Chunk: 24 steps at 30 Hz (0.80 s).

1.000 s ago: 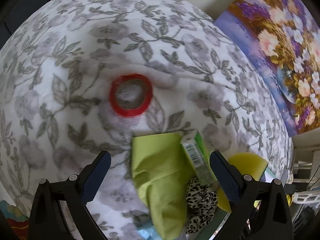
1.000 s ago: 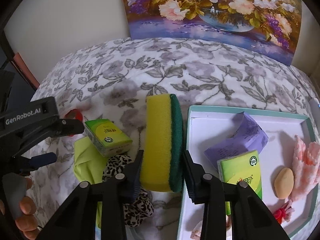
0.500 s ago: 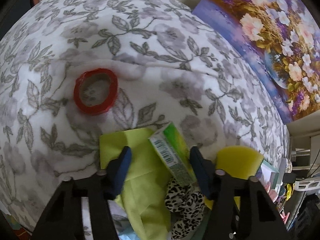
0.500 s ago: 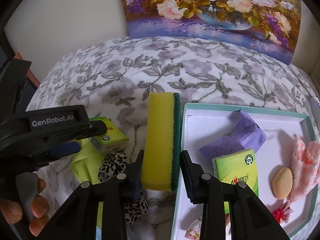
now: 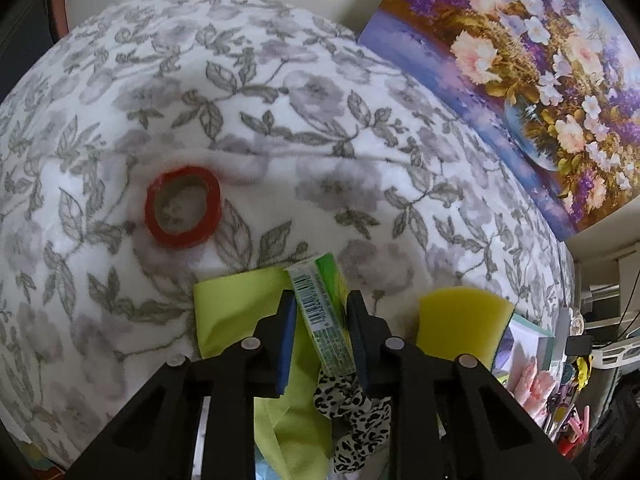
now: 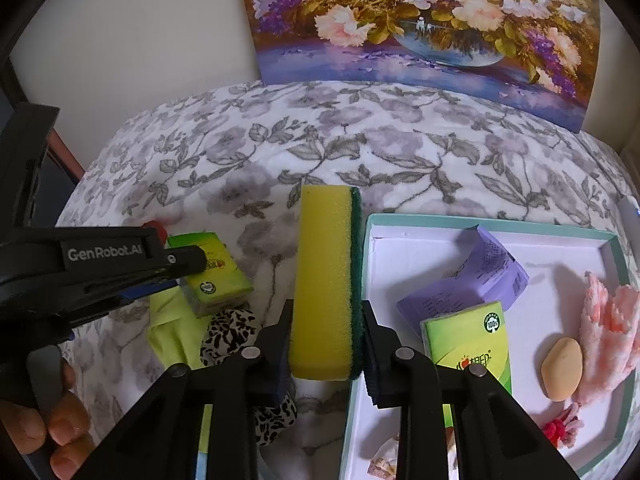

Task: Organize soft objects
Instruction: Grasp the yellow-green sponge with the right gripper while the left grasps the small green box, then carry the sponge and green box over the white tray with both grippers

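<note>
My left gripper point(image 5: 320, 312) is shut on a green tissue pack point(image 5: 322, 316), which lies over a lime-green cloth point(image 5: 236, 312) beside a leopard-print scrunchie point(image 5: 352, 416). The same pack point(image 6: 212, 276) shows in the right wrist view, with the left gripper reaching it from the left. My right gripper point(image 6: 326, 320) is shut on a yellow sponge with a green scouring side point(image 6: 326, 276), held upright just left of the teal-rimmed white box point(image 6: 496, 228). The sponge also shows in the left wrist view point(image 5: 460, 324).
A red tape roll point(image 5: 182, 212) lies on the floral blanket point(image 5: 320, 120). The box holds a purple paper point(image 6: 472, 280), a second green pack point(image 6: 472, 344), a tan oval piece point(image 6: 562, 362) and a pink fluffy cloth point(image 6: 608, 328). A flower painting point(image 6: 432, 20) leans at the back.
My left gripper moved in over the green tissue pack and closed from wide open onto it. My right gripper kept hold of the sponge and shifted it slightly toward the box.
</note>
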Tool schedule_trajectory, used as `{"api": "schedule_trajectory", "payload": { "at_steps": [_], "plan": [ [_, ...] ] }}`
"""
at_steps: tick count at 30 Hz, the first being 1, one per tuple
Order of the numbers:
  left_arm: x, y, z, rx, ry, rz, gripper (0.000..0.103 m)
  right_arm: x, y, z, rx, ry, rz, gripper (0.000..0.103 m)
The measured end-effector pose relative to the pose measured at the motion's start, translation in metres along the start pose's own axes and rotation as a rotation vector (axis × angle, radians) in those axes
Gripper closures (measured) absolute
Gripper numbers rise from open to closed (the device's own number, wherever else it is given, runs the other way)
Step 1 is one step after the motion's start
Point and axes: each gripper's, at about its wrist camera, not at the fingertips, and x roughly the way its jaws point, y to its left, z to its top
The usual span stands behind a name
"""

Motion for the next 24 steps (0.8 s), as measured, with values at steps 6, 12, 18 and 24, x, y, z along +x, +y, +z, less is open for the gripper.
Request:
{"api": "schedule_trajectory", "payload": {
  "at_steps": [6,12,18,24],
  "plan": [
    [-0.012,-0.006,0.001,0.023,-0.036,-0.001,0.078,-0.007,-0.002,0.002,0.004,-0.013,0.010,0.073],
    [-0.030,-0.012,0.001,0.053,-0.088,0.013,0.079,-0.021,-0.006,0.005,0.022,-0.049,0.026,0.073],
    [-0.047,-0.019,0.000,0.075,-0.136,0.024,0.079,-0.035,-0.007,0.009,0.031,-0.081,0.034,0.073],
    [-0.062,-0.023,-0.004,0.084,-0.167,0.014,0.079,-0.049,-0.011,0.011,0.036,-0.108,0.031,0.073]
  ]
}}
